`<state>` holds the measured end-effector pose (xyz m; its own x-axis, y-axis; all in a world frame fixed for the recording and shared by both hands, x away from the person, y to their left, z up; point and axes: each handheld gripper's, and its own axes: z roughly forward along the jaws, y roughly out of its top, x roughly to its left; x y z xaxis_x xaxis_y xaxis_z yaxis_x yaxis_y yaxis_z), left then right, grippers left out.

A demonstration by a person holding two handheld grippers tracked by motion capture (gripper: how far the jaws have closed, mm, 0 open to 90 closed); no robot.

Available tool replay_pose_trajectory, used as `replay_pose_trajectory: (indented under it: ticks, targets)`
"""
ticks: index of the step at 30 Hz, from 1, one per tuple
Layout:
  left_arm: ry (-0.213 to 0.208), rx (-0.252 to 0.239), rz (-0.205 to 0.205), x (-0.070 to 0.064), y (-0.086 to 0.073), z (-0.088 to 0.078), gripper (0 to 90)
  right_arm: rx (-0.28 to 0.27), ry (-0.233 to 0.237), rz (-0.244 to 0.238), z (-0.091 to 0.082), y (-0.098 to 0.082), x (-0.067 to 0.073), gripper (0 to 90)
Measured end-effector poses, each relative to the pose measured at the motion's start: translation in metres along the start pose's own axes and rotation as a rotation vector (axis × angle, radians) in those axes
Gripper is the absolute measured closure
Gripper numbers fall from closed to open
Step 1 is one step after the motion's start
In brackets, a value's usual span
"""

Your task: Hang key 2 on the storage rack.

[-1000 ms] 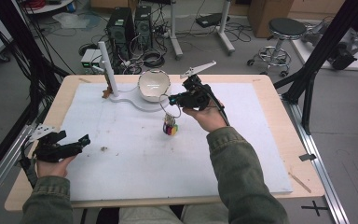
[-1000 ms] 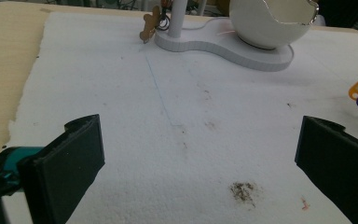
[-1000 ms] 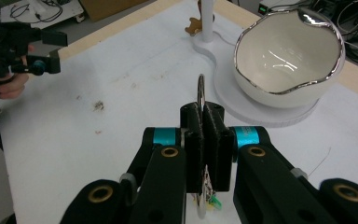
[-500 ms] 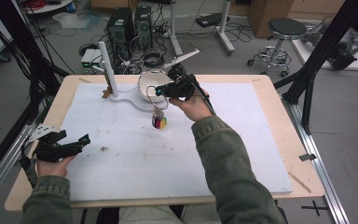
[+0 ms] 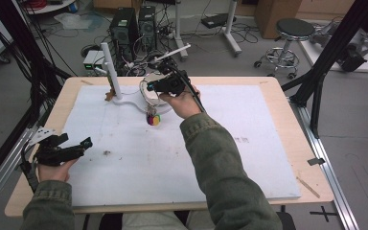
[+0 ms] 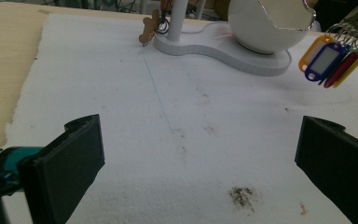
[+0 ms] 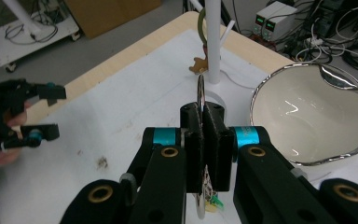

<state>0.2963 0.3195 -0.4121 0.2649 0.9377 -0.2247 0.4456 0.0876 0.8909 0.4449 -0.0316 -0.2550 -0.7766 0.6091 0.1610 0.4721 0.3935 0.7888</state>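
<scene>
1. High view: the right gripper (image 5: 159, 85) is pinched on a metal key ring, held above the far middle of the white mat (image 5: 249, 158); the bunch of coloured key tags (image 5: 153, 119) hangs below it on the ring, just above the mat.
2. High view: the tags hang just in front of the white bowl (image 5: 149, 82), which sits on a white stand base (image 5: 129, 101) with an upright white post (image 5: 110, 71).
3. High view: the left gripper (image 5: 79, 146) rests at the near left edge of the mat, jaws spread with nothing between them, well apart from the tags.
4. Left gripper view: its two black jaws stand wide apart at the bottom corners over bare mat, which shows a dark smudge (image 6: 241, 196).
5. Left gripper view: the key tags (image 6: 328, 59), orange, blue, red and yellow, hang from thin wire rings at the upper right, beside the white bowl (image 6: 265, 23) on its base.
6. Left gripper view: a small brown cut-out figure (image 6: 148, 31) hangs by the post.
7. Right gripper view: the right gripper (image 7: 204, 140) has its jaws pressed together on the thin metal key ring (image 7: 200, 93), which stands edge-on above and below the pads.
8. Right gripper view: the bowl (image 7: 310, 119), with a shiny silver rim, lies just to the right; the post (image 7: 213, 42) and brown figure stand beyond.
9. Right gripper view: the left gripper (image 7: 39, 114) shows far off at the left, jaws apart.
</scene>
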Motion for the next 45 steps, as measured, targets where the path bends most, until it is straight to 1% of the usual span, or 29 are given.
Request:
replay_pose_trajectory:
  ticks: [3, 5, 10, 15, 16, 19, 23, 24, 27, 28, 29, 31, 36, 40, 42, 43, 45]
  targets:
    - [-0.006, 0.002, 0.002, 0.0, 0.0, 0.0, 1.7, -0.014, -0.012, 0.02, 0.003, 0.001, 0.002, 86.9]
    - [-0.008, 0.003, 0.004, 0.0, 0.0, 0.0, 1.7, -0.028, -0.029, 0.048, 0.006, 0.003, 0.005, 86.9]
    - [-0.009, 0.002, 0.003, -0.001, 0.0, 0.0, 1.7, -0.027, -0.038, 0.045, 0.012, 0.006, 0.009, 86.9]
    - [-0.007, -0.002, -0.004, 0.0, 0.0, 0.0, 1.7, -0.019, -0.017, 0.05, 0.017, 0.009, 0.009, 86.9]
    - [-0.009, -0.002, -0.003, 0.0, 0.0, 0.0, 1.7, -0.01, -0.011, 0.051, 0.02, 0.012, 0.009, 86.9]
    - [-0.013, -0.004, -0.004, 0.0, 0.0, 0.0, 1.7, -0.02, 0.001, 0.055, 0.024, 0.018, 0.01, 86.9]
    - [-0.015, -0.004, -0.003, 0.0, 0.0, 0.0, 1.7, -0.018, 0.017, 0.055, 0.029, 0.023, 0.011, 86.9]
    - [-0.016, -0.004, -0.004, 0.001, 0.0, 0.0, 1.7, -0.014, 0.019, 0.048, 0.033, 0.026, 0.012, 86.9]
    - [-0.015, -0.006, -0.005, 0.001, 0.0, 0.0, 1.7, -0.004, 0.025, 0.046, 0.037, 0.03, 0.012, 86.9]
    - [-0.015, -0.007, -0.008, 0.001, 0.0, 0.0, 1.7, -0.004, 0.039, 0.039, 0.041, 0.034, 0.013, 86.9]
    - [-0.015, -0.006, -0.008, 0.001, 0.0, 0.0, 1.7, -0.004, 0.043, 0.031, 0.042, 0.037, 0.014, 86.9]
    - [-0.017, -0.008, -0.01, 0.001, 0.0, 0.0, 1.7, -0.008, 0.059, 0.029, 0.046, 0.04, 0.015, 87.0]
    - [-0.018, -0.001, -0.006, 0.0, 0.0, 0.001, 1.7, -0.002, 0.061, 0.035, 0.053, 0.047, 0.014, 86.9]
    - [-0.018, -0.002, -0.008, 0.001, 0.0, 0.001, 1.7, 0.001, 0.061, 0.03, 0.057, 0.053, 0.014, 87.0]
    - [-0.018, -0.006, -0.01, 0.001, 0.0, 0.0, 1.7, 0.001, 0.073, 0.03, 0.058, 0.056, 0.016, 87.0]
    - [-0.018, -0.003, -0.009, 0.001, 0.0, 0.0, 1.7, 0.013, 0.085, 0.027, 0.06, 0.06, 0.017, 87.0]
    - [-0.019, -0.005, -0.012, 0.001, 0.0, 0.001, 1.7, 0.016, 0.084, 0.025, 0.062, 0.061, 0.017, 87.0]
